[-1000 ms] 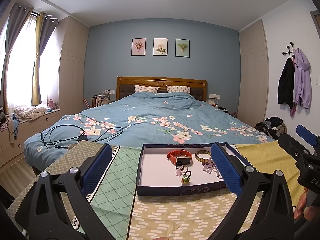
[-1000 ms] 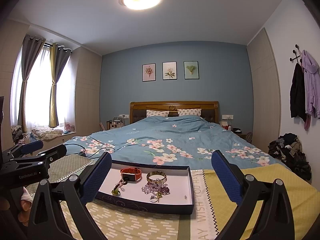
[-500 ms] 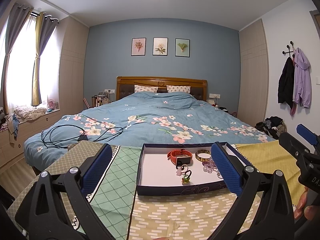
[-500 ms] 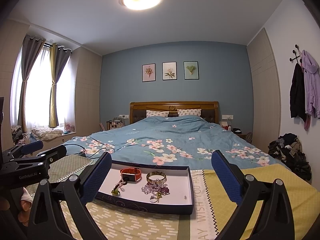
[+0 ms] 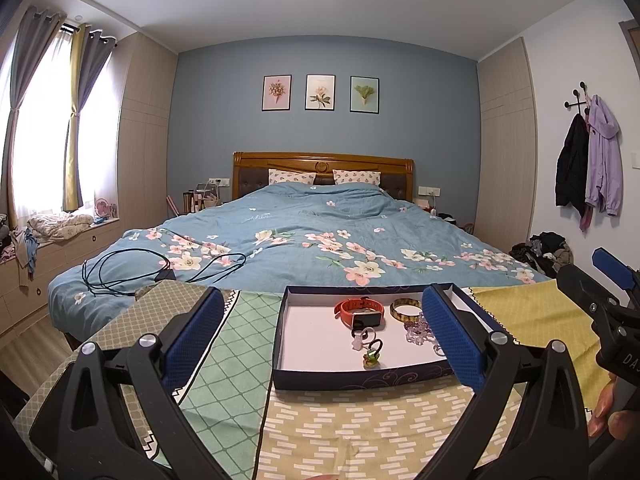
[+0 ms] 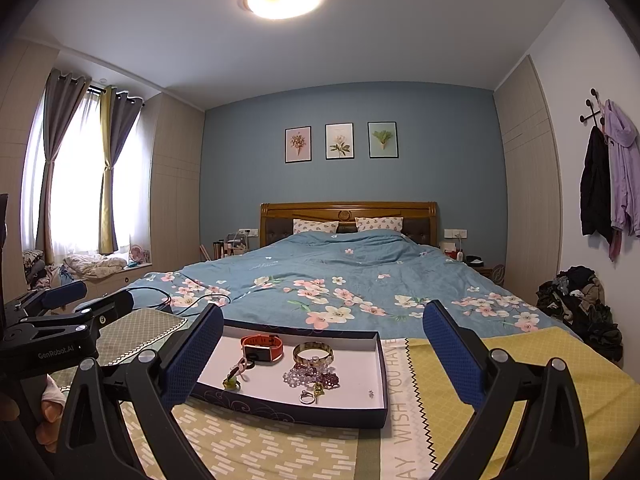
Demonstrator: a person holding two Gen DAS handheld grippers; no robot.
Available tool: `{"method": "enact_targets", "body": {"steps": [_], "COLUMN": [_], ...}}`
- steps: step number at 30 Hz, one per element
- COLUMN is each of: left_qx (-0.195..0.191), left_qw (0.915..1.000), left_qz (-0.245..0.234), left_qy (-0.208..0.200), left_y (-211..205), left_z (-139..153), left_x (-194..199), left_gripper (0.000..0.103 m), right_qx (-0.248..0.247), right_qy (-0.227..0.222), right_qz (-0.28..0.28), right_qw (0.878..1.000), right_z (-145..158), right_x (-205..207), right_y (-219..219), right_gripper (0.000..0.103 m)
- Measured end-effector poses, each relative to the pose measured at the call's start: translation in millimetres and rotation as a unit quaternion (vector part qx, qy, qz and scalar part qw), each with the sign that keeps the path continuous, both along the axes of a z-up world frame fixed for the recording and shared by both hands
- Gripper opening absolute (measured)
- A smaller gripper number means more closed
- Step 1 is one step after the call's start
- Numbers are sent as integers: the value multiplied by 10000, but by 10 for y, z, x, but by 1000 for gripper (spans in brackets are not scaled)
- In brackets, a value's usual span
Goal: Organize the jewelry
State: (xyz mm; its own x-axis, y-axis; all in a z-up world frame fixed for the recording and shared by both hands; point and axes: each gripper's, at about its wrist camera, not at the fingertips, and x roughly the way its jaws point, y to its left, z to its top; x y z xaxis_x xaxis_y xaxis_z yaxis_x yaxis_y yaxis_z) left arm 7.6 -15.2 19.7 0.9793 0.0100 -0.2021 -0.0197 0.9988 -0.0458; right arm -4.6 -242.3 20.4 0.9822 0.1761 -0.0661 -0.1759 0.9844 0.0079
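Left gripper (image 5: 322, 338) is seen held above the patchwork cloth (image 5: 360, 432), jaws spread wide, nothing between the pads (image 5: 452, 336). Right gripper (image 6: 322, 354) is likewise spread wide and empty.

A shallow navy tray (image 5: 352, 378) is set on the cloth at the foot of the bed (image 5: 320, 236), straight ahead of both grippers. All jewelry is found inside the tray:
- orange watch (image 6: 262, 347) at the back, left of centre
- gold bangle (image 6: 313, 352) just beside it to the right
- purple bead bracelet (image 6: 310, 378) in front of the bangle, touching it
- ring (image 6: 307, 397) at the near edge of the beads
- green charm (image 5: 372, 358) with a dark loop near the front wall, left of the beads
- one tiny piece (image 6: 371, 392) lies apart toward the right wall; too small to identify

In the left view, the right pad overlaps the beads, so part of that cluster is hidden. Neither gripper is in contact with the tray or any piece. A black cable (image 5: 132, 270) is seen on the bedspread, well apart from the tray.
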Motion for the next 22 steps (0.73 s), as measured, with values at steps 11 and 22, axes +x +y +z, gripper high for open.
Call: {"method": "enact_targets", "body": {"steps": [11,22], "left_qx": [14,48], "left_qw": [10000,9976], "left_qz": [-62,94], "left_qy": [-5,678], "left_y": [-10,259], "left_z": [-30,-150], "left_x": [-25,173], "left_gripper": [97,97], "right_qx": [0,-423], "right_qy": [31,1546], "right_qz": [27,-346], "right_qw": [10000,9865], "right_z": [-2,-96], "right_x": [-7,499], "right_y": [-12,-568], "right_gripper": [97,97]}}
